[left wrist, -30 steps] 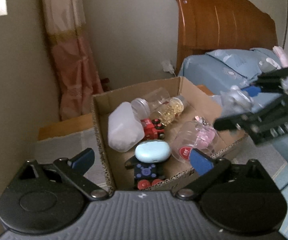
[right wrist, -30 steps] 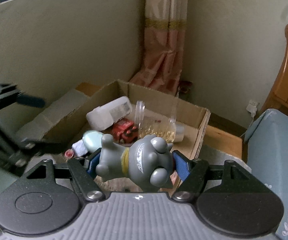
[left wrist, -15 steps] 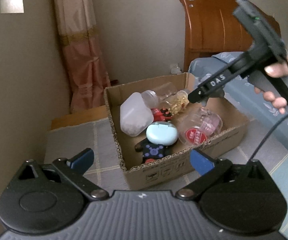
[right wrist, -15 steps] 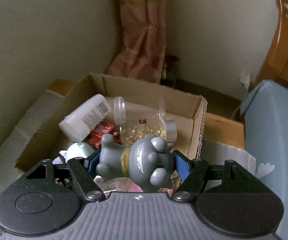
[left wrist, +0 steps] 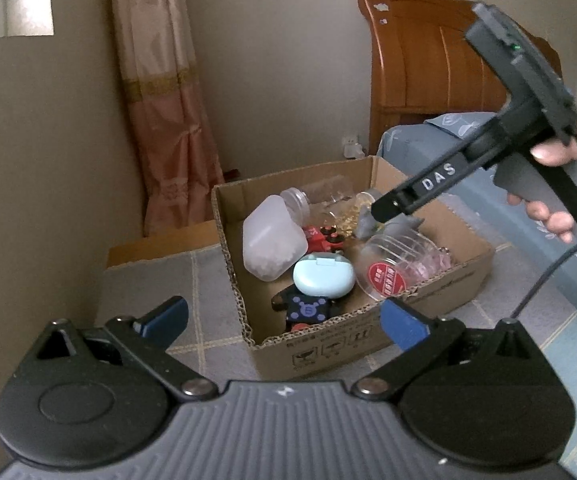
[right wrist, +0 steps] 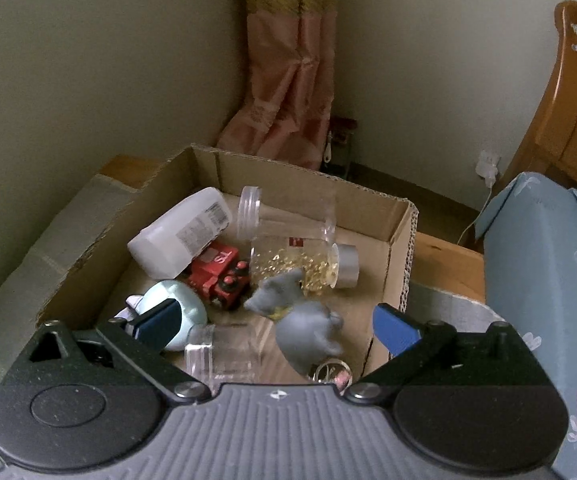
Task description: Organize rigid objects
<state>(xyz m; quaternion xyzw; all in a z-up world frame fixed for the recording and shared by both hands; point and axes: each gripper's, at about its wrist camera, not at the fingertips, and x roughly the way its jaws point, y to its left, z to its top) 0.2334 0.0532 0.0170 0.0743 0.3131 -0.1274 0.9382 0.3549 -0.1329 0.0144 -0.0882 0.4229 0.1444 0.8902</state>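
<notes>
Two views cover the box (right wrist: pixel 402 248). In the left wrist view the right gripper (right wrist: pixel 276 322) hides most of the grey toy (right wrist: pixel 304 320), and the black figure (left wrist: pixel 308 310) lies half under the blue case (left wrist: pixel 324 278). Lower jar (right wrist: pixel 224 354) is cut off by the gripper body in the right view. Around: white bottle (right wrist: pixel 180 232), red truck (right wrist: pixel 220 274), bead jar (right wrist: pixel 300 264), bed (right wrist: pixel 544 248), curtain (right wrist: pixel 288 80). Right gripper tilts down over the box, jaws opening, pads clear of the toy, which lies inside the box against the bead jar. Left gripper (left wrist: pixel 284 318) hangs before the box, spread wide, empty. A hand (left wrist: pixel 556 184) grips the right handle.
</notes>
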